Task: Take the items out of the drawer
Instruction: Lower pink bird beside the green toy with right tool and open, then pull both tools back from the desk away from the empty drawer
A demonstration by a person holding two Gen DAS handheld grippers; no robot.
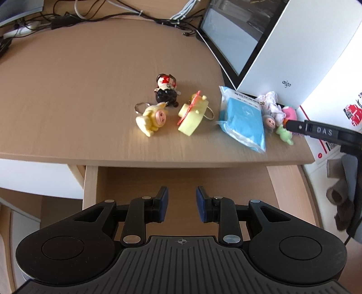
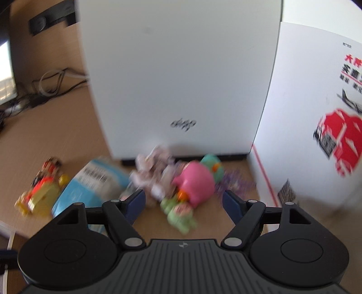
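An open wooden drawer point(image 1: 140, 181) sticks out below the desk edge, and the part of its inside that I see is bare. My left gripper point(image 1: 181, 204) hangs open over it, holding nothing. On the desktop lie a yellow doll keychain point(image 1: 152, 119), a dark figurine point(image 1: 167, 90), a yellow-green toy point(image 1: 192, 115) and a blue packet point(image 1: 244, 119). My right gripper point(image 2: 183, 204) is open above a pile of small toys: a pink plush point(image 2: 195, 181), a green doll point(image 2: 181, 214), a teal plush point(image 2: 213, 166) and a lacy bundle point(image 2: 153, 171). The right wrist view is blurred.
A white box point(image 1: 298, 61) stands at the desk's right back, with a white printed carton point(image 2: 316, 117) beside it. Cables point(image 1: 126, 15) run along the far edge. The left half of the desktop point(image 1: 67, 90) is bare wood. Part of the right gripper point(image 1: 323, 131) shows at right.
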